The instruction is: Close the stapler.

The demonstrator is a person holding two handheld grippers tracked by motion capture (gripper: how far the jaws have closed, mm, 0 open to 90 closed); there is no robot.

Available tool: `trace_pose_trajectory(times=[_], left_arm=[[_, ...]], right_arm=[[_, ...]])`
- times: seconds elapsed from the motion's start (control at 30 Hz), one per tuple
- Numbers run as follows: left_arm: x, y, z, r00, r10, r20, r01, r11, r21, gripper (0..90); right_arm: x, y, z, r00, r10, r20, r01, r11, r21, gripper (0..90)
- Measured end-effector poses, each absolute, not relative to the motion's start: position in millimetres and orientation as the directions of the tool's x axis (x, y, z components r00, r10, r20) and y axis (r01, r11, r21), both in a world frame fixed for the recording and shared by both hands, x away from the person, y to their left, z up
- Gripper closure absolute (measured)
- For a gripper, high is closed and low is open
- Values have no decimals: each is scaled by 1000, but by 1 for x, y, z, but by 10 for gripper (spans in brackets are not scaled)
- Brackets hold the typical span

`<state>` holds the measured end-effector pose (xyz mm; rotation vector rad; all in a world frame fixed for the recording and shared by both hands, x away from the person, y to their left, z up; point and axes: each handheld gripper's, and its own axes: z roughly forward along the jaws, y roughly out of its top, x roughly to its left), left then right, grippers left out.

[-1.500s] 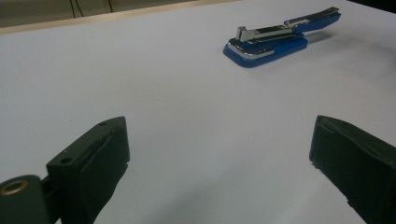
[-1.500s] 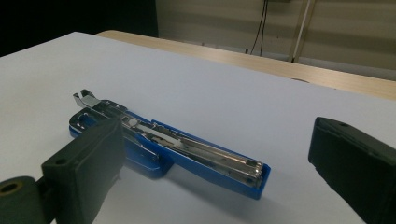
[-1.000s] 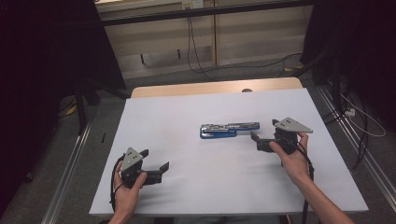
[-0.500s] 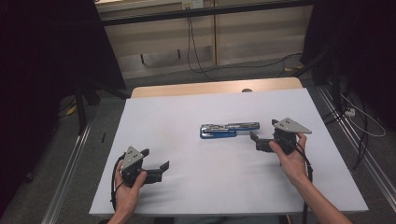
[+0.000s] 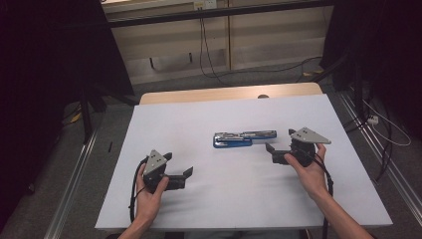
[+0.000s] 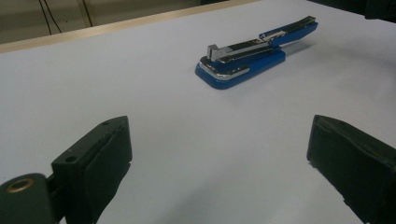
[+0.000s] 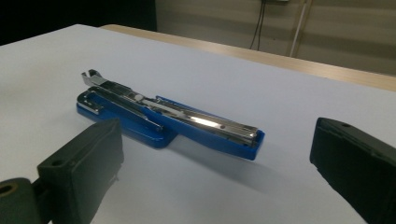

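A big flat white table top (image 5: pixel 234 199) fills the middle of the room. It is smooth and plain. Along its far edge runs a strip of light brown wood (image 5: pixel 224 94), with a small dark spot near the right end of the strip. One thing lies on the white top: a blue stapler with shiny silver metal parts (image 5: pixel 244 139). It lies flat, a little past the middle of the table, toward the right. Its top arm is swung open, so it stretches out long, with the wide blue base at the left end.
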<state>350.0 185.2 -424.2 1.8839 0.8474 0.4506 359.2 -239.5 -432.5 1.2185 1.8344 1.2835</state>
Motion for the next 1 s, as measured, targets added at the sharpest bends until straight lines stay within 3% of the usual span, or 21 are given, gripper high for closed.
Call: trace_pose_trajectory(times=[0.53,1.0], left_arm=[[378,151,-418,719,690,-77,334,-246,910,58],[402,129,-420,734,677,-57,305,-254,918,52]], right_arm=[[362,-237,-435,-447,893,60,358,117,926,29],[363,-237,-436,-450,893,29,350,146,925,104]])
